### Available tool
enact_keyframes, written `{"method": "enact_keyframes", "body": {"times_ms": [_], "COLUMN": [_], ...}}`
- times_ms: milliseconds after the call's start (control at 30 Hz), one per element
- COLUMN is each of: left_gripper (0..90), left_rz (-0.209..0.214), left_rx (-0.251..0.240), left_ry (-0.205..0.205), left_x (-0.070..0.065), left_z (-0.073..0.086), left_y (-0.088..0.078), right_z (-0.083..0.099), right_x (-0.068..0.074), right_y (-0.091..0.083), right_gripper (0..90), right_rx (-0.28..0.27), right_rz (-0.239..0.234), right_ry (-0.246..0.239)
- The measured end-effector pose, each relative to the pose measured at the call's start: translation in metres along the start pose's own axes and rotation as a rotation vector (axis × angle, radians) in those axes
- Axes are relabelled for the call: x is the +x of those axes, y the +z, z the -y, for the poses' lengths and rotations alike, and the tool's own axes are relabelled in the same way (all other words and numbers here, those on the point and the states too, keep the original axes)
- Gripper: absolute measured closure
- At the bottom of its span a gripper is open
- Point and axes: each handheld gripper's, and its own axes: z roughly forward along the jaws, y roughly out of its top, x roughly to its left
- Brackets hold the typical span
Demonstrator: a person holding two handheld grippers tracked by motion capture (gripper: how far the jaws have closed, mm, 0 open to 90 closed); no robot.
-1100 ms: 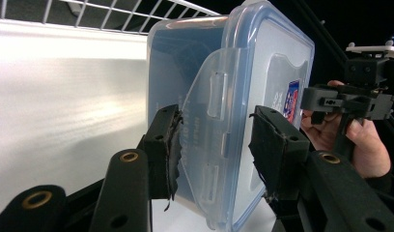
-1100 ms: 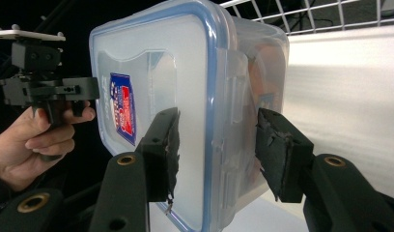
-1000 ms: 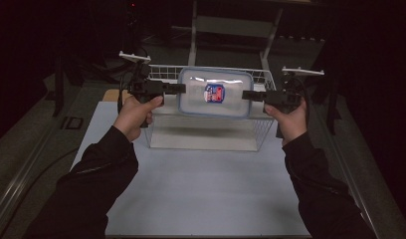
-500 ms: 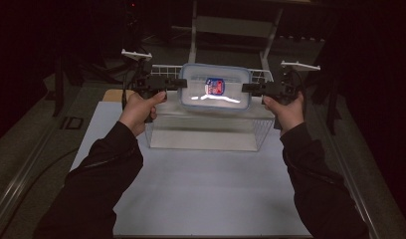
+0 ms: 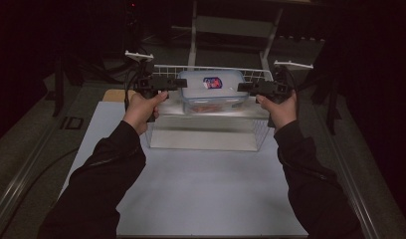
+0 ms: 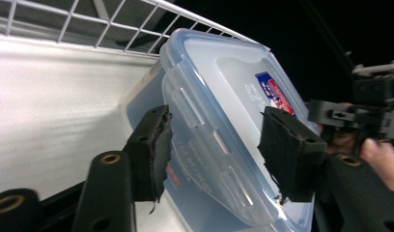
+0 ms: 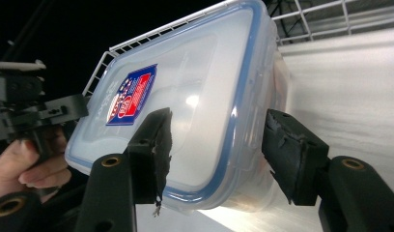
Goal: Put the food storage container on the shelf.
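The left tool has its two black jaws spread apart, one on each side of the left end of the box, and they look to be pressing on that end, though I cannot tell how hard. The right tool does the same at the right end of the box, with its jaws wide and the rim of the blue-edged lid sitting between them. So the box seems to be held from both ends, one tool on each side. The box is clear plastic with a red and blue sticker on top, and something reddish shows through its wall. It sits up at the top of the white wire basket, about level with the rim and toward the back rail. The basket stands on the white sheet that covers the desk, and the person's two dark sleeves reach in from the near side of the basket. I think the step is carrying the box over the basket, but I cannot tell which way it is going. To do it well, both hands should move together at the same speed, so the box stays flat. Keep the squeeze even on both ends. Watch that the bottom of the box does not bump the basket's wires.
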Motion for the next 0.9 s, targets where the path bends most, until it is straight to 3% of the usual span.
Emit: {"method": "enact_keyframes", "body": {"times_ms": [133,200,233,333,367,500,567,633,767,900], "left_gripper": [35.2,28.5,28.5,19.6,15.6,12.0,2.2,0.1,0.1,0.1], "left_rz": [-0.037,-0.022,-0.019,-0.016,-0.023,-0.015,-0.003,0.007,-0.013,-0.014], "left_rx": [-0.063,-0.095,-0.109,-0.145,-0.160,-0.175,-0.170,-0.166,-0.146,-0.141], "left_ry": [0.073,0.095,0.102,0.183,0.228,0.261,0.285,0.300,0.368,0.404], "left_x": [-0.006,-0.007,-0.008,-0.013,-0.016,-0.021,-0.024,-0.028,-0.037,-0.041], "left_z": [0.001,0.003,0.003,0.009,0.014,0.022,0.028,0.035,0.052,0.068], "left_y": [-0.006,-0.012,-0.014,-0.023,-0.027,-0.034,-0.036,-0.038,-0.041,-0.045], "right_z": [-0.001,0.001,0.001,0.004,0.006,0.011,0.015,0.021,0.035,0.050], "right_x": [0.004,0.010,0.010,0.017,0.022,0.028,0.033,0.039,0.053,0.065], "right_y": [-0.006,-0.014,-0.014,-0.022,-0.026,-0.031,-0.033,-0.034,-0.034,-0.029], "right_gripper": [42.9,41.2,41.2,39.4,39.0,37.5,37.6,37.9,44.3,54.5], "right_rx": [-0.030,-0.057,-0.057,-0.075,-0.085,-0.089,-0.094,-0.096,-0.092,-0.068], "right_rz": [0.010,0.017,0.017,0.027,0.038,0.050,0.048,0.038,0.001,-0.022], "right_ry": [-0.027,-0.082,-0.082,-0.141,-0.177,-0.235,-0.257,-0.279,-0.322,-0.369]}}
